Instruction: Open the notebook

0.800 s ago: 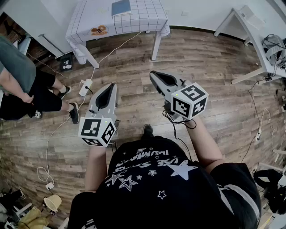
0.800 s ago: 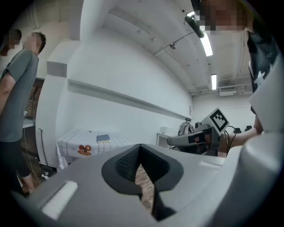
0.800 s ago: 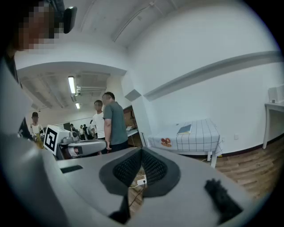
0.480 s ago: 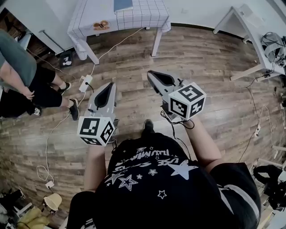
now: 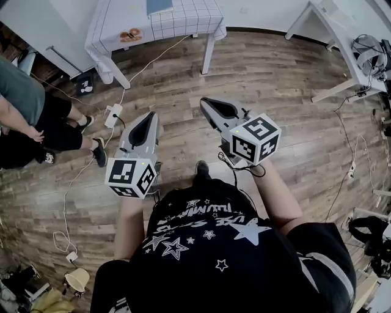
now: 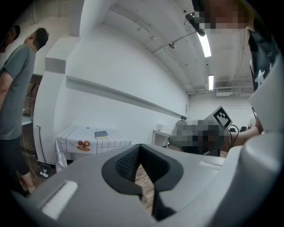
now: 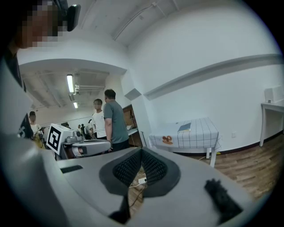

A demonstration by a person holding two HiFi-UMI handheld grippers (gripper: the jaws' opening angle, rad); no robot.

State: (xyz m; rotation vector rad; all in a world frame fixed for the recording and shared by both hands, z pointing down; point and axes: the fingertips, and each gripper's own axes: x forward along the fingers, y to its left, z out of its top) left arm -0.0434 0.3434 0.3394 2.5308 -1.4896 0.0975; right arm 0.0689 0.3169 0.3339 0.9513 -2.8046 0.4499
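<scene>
**Notebook far off across the room, both tongs shut and empty**

The thin, flat, blue-grey notebook (image 5: pixel 160 6) lies closed on the far desk (image 5: pixel 183 27), which is draped in a white cloth with a dark grid. It sits toward the desk's back edge, well apart from the person. The left tongs (image 5: pixel 148 122) and the right tongs (image 5: pixel 215 107) are held out over the wooden plank floor (image 5: pixel 275 92), side by side and nearly level. Each has its jaws closed together with nothing between them; only floor shows through the slit.

Judging by its slim look, the notebook should be light, with a cover that bends easily and pages that may lift along with it. It lies flat on cloth, so it could slide or drag the cloth if pushed sideways. A sensible hold would be one pair of tongs pressing near the spine while the other nips the cover's free edge or corner. Which edge is the spine is too small to tell.
</scene>
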